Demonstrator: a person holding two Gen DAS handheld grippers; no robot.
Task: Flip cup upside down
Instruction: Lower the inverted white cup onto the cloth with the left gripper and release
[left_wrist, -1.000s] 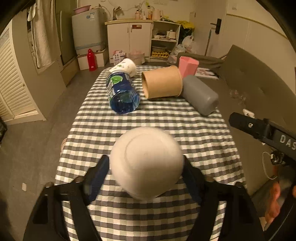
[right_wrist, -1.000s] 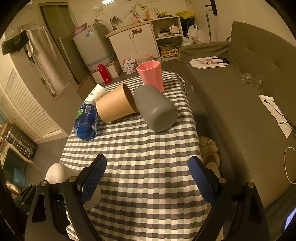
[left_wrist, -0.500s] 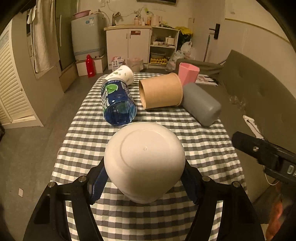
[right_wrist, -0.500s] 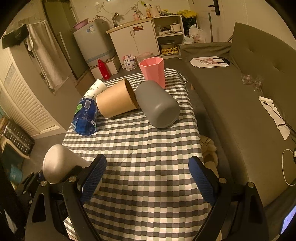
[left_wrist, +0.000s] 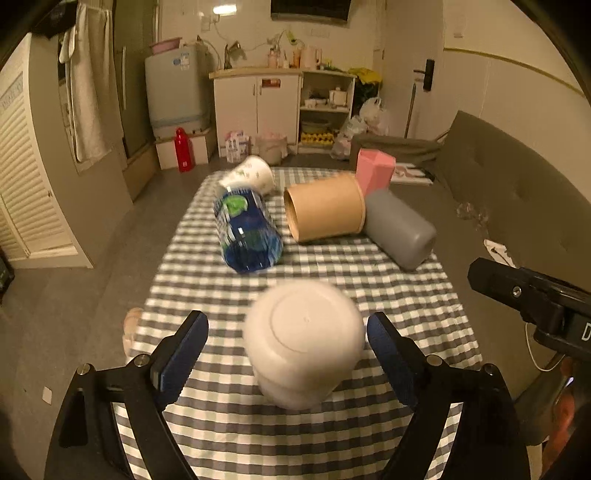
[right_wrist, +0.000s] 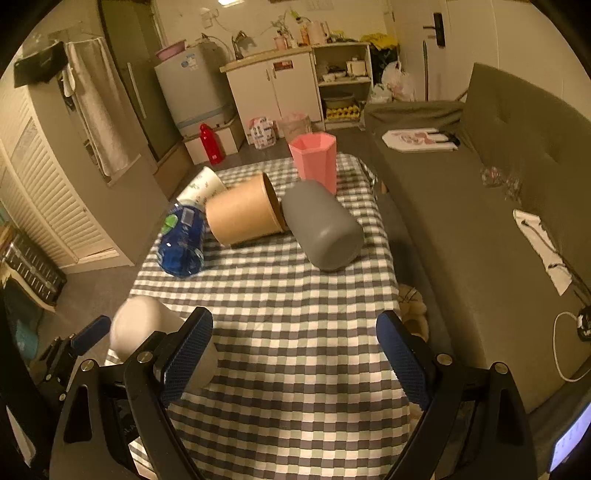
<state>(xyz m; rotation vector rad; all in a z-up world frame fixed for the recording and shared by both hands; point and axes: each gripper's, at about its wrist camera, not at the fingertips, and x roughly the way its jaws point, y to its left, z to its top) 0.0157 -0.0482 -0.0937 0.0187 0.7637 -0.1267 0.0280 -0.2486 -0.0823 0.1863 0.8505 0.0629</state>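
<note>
A white cup (left_wrist: 304, 341) stands upside down on the checked tablecloth (left_wrist: 332, 266), its flat base facing up. My left gripper (left_wrist: 288, 350) is open, with its blue pads apart from the cup's sides; the right pad is close, the left pad stands well clear. The cup looks blurred. In the right wrist view the white cup (right_wrist: 136, 326) sits at the near left table edge, partly hidden behind a finger. My right gripper (right_wrist: 295, 347) is open and empty above the near part of the table.
A blue water bottle (left_wrist: 247, 229), a brown paper cup (left_wrist: 325, 212), a grey cup (left_wrist: 400, 229) and a white printed cup (left_wrist: 253, 177) lie on their sides at the far end. A pink cup (left_wrist: 373, 171) stands upright there. A sofa (right_wrist: 498, 221) runs along the right.
My left gripper has opened and let go of the white cup, which now rests upside down on the cloth. The left gripper has also pulled back and up. The right gripper barely moved.
</note>
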